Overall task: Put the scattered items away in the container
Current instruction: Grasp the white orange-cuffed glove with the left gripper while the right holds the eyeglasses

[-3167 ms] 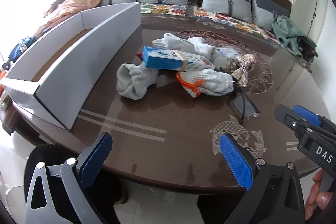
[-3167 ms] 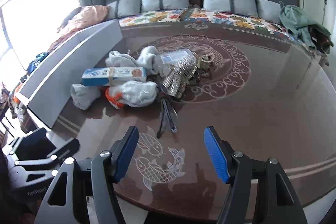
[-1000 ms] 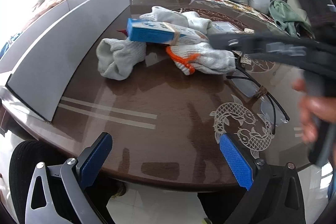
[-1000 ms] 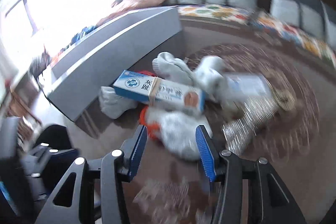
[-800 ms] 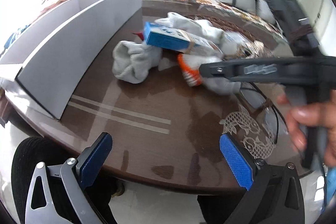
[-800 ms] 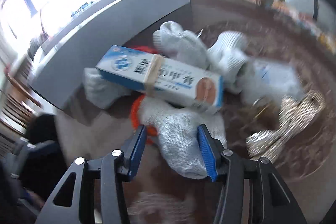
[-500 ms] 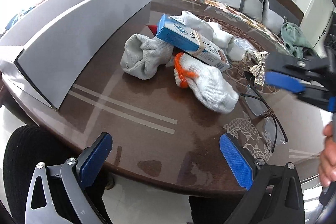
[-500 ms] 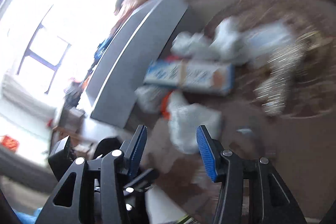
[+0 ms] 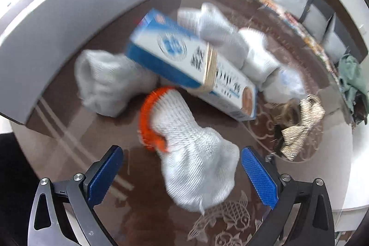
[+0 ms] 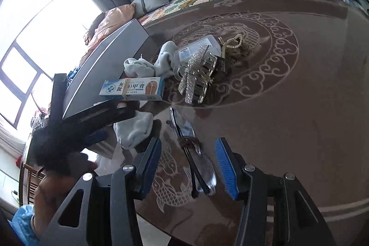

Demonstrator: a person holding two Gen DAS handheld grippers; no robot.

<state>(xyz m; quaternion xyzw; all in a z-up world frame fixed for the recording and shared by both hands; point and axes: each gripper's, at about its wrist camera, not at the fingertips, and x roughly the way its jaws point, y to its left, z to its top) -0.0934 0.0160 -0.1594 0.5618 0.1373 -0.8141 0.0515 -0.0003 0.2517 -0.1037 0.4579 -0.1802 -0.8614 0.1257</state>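
Both pads (image 9: 259, 176) of left claw (image 9: 182, 174) flanking glove (image 9: 198, 167).

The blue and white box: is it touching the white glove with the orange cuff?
Cannot tell. In the left wrist view the box overlaps the orange cuff of the glove, but motion blur hides any contact or gap.

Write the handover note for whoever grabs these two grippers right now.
Left gripper: open, empty, straddling the white knit glove with the orange cuff.
Right gripper: open, empty, over the black-framed glasses.
Pile on the brown table: blue-and-white carton, grey socks, gold hair claw.
Grey box container stands beside the pile.
Nothing seen put away; all remains.
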